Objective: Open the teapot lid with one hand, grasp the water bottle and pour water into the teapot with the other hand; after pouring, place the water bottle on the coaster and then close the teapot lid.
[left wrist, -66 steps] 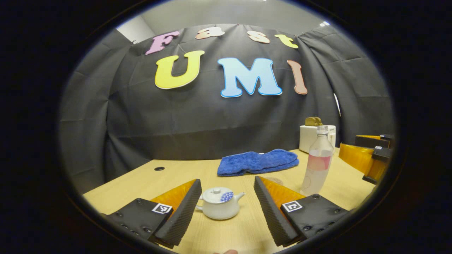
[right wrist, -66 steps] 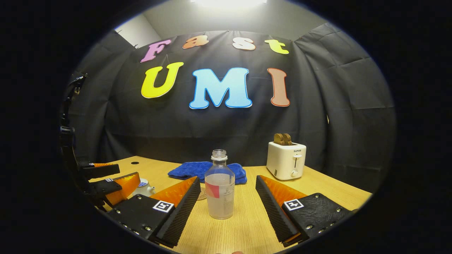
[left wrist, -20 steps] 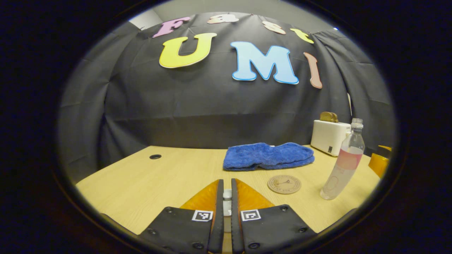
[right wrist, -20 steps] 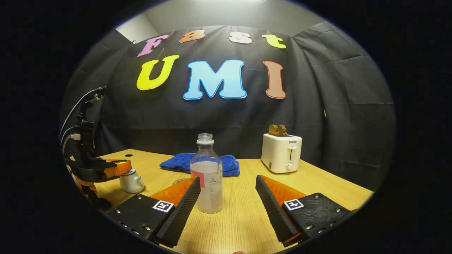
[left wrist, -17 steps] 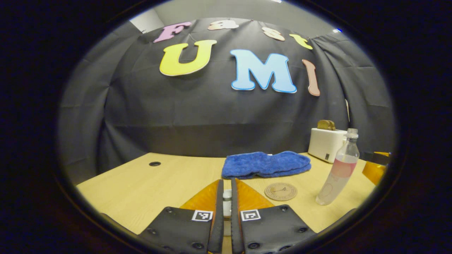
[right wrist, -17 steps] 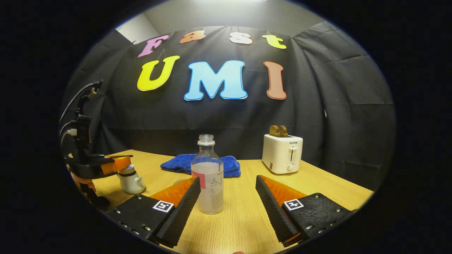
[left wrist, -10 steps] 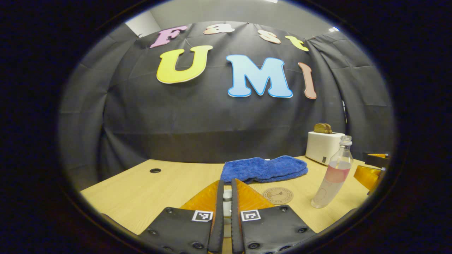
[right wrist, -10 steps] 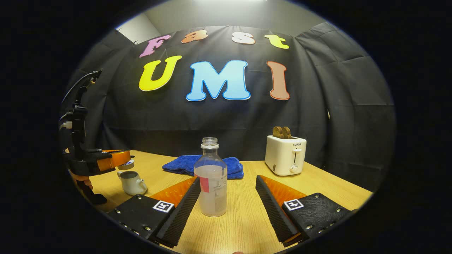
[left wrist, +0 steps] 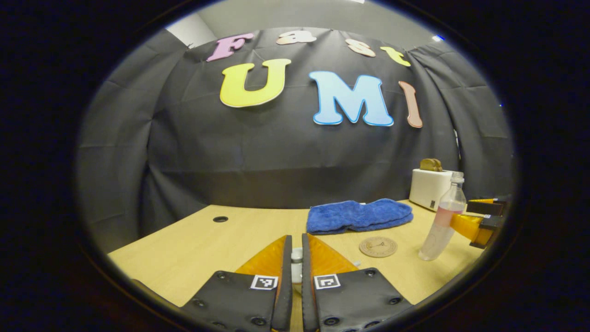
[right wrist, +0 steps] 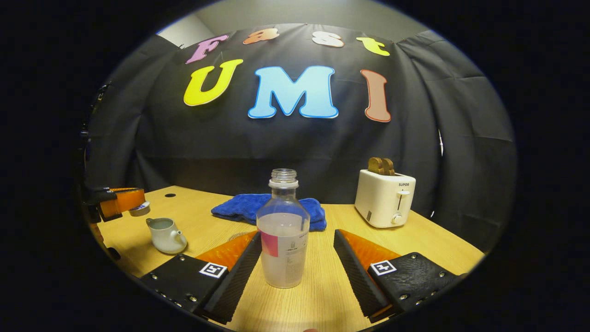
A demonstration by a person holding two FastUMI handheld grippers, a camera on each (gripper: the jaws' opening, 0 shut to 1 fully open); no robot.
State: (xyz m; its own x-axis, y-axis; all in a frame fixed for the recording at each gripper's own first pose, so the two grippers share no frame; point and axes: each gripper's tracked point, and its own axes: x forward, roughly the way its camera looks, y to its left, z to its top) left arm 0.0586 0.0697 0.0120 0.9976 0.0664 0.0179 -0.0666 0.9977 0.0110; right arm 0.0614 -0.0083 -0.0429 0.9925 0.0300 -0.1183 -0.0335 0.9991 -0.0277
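Observation:
My left gripper (left wrist: 295,244) is shut on the knob of the white teapot lid (left wrist: 297,254); in the right gripper view that gripper (right wrist: 120,201) holds the lid (right wrist: 139,209) in the air, up and to the left of the teapot. The white teapot (right wrist: 164,234) stands open on the table at the left. A clear, uncapped water bottle (right wrist: 283,231) with a pink label stands between the spread fingers of my open right gripper (right wrist: 297,243), which do not touch it. The bottle (left wrist: 443,217) and round coaster (left wrist: 378,246) show at the right of the left gripper view.
A folded blue towel (right wrist: 268,210) lies at the back of the wooden table (right wrist: 318,295). A white toaster (right wrist: 385,198) with bread stands at the back right. A cable hole (left wrist: 220,219) sits at the back left, and black cloth walls close in the booth.
My left gripper closed on the lid knob and lifted the lid off the teapot, carrying it up and to the left. My right gripper came closer around the bottle, still open.

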